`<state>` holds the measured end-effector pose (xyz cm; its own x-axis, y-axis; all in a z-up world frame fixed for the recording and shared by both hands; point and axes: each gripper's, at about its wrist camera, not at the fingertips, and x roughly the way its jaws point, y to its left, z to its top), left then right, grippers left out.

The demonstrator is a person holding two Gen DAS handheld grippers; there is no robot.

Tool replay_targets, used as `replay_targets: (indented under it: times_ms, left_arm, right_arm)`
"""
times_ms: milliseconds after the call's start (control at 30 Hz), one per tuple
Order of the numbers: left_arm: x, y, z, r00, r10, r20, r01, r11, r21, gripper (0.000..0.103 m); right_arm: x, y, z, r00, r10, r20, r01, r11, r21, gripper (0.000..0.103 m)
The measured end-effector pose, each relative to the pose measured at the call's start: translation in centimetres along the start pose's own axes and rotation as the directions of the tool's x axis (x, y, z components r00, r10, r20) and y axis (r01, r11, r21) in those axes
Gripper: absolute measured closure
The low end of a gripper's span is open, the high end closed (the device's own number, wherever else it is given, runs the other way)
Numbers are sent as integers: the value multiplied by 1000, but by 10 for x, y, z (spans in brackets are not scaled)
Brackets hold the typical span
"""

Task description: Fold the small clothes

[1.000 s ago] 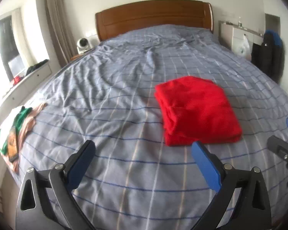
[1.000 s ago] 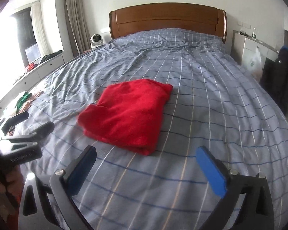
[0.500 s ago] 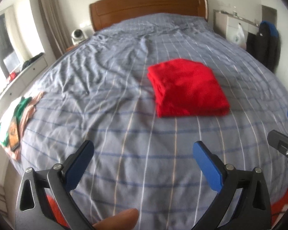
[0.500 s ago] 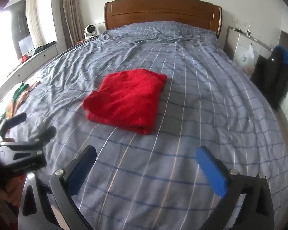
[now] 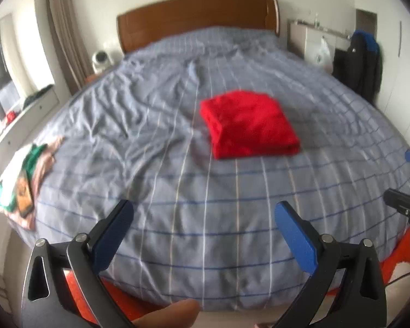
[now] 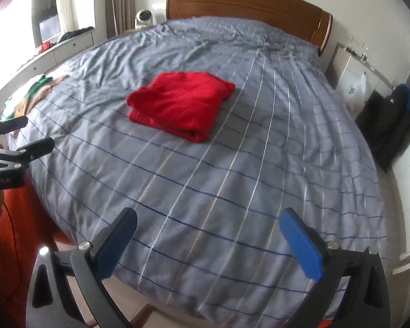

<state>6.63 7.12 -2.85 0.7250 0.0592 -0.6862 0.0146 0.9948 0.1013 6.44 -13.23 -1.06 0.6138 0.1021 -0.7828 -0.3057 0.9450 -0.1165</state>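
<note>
Left hand-held gripper [image 5: 203,214]: blue-padded fingers spread wide, nothing between them, held over the foot edge of the bed. Right hand-held gripper [image 6: 207,224]: fingers likewise spread wide and holding nothing, also over the foot edge.

Folded red fleece garment [image 5: 248,124]: lies flat as a compact rectangular stack on the grey-blue checked bed cover [image 5: 155,147], near the middle of the bed. It is well apart from both grippers, ahead and slightly right of the left one, ahead and left of the right one [image 6: 179,104].

Small heap of green, white and tan clothes [image 5: 24,175]: rests at the bed's left edge, well apart from the red garment. Brown wooden headboard [image 6: 246,8] stands at the far end.
</note>
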Motion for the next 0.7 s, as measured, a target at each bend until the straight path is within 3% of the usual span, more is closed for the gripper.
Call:
replay_targets:
  times_ms: [100,200,333,500,700]
  left_arm:
    - [-16,-6,6,998,-26,60,26,1000,12,0]
    - [-22,-10,16,997,-38,72,37,999,18,0]
    - [-25,-5,24,995,-78,65,81,996,-45,0]
    - [-5,-5,15,996,-84,-1,84,993,-86,0]
    - [16,-18,-1,996,-16,-92,11,999,-52,0]
  right_arm:
    - [-14,2,6,999,10,53,-12,1000,29,1]
    - [-19,6,13,996,40,83,-47,996,80,1]
    - [-14,8,19,997,48,63,-54,993,106,1]
    - [-10,13,22,998,-37,51,32,995,93,1]
    - [7,9,14,997,-72,-15,74,990,121,1]
